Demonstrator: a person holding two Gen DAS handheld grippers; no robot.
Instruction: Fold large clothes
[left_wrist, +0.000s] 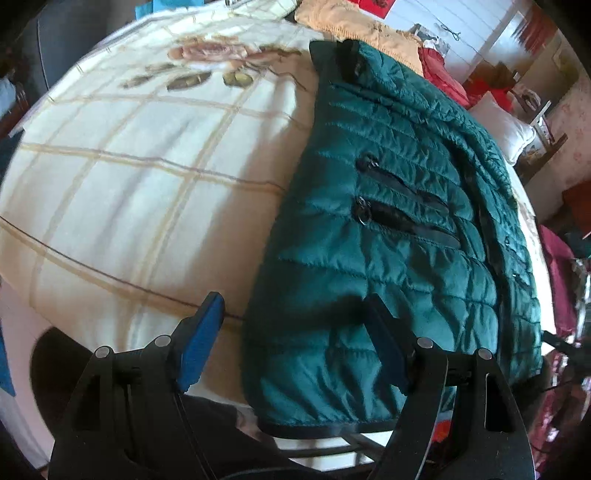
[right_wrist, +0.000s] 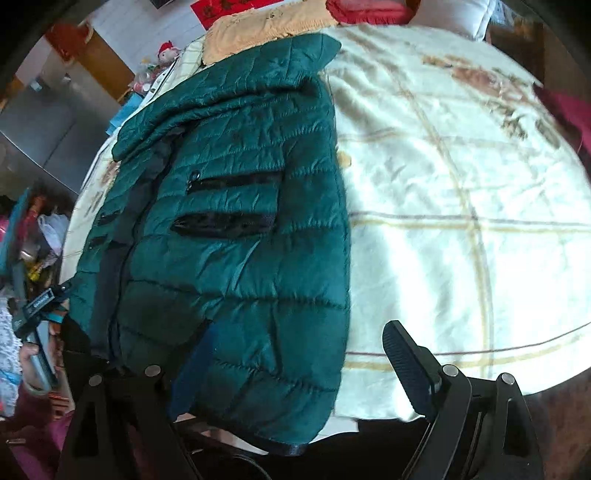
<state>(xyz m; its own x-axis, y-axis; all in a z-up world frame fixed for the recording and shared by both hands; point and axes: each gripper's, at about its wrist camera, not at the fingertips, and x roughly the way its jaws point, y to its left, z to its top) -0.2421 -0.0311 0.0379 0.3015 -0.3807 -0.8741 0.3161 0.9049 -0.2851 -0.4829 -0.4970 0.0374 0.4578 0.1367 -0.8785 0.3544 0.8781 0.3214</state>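
A dark green quilted jacket (left_wrist: 388, 229) lies flat on a cream checked blanket (left_wrist: 129, 177), front up, with two black zip pockets (left_wrist: 402, 210). In the left wrist view my left gripper (left_wrist: 295, 343) hangs open above the jacket's near hem corner: the blue pad (left_wrist: 201, 343) is over the blanket and the other finger over the fabric. The right wrist view shows the jacket (right_wrist: 236, 221) from its other side. My right gripper (right_wrist: 301, 369) is open over that hem edge, with one finger above the jacket and the black finger (right_wrist: 406, 369) above the blanket (right_wrist: 461, 206). Neither gripper holds anything.
A tan throw (left_wrist: 354, 22), red cloth (left_wrist: 443, 74) and a white pillow (left_wrist: 506, 129) lie at the bed's far end. Clutter crowds the floor beside the bed (right_wrist: 33, 236). A hand holds the other gripper (right_wrist: 37, 314) at the left edge of the right wrist view.
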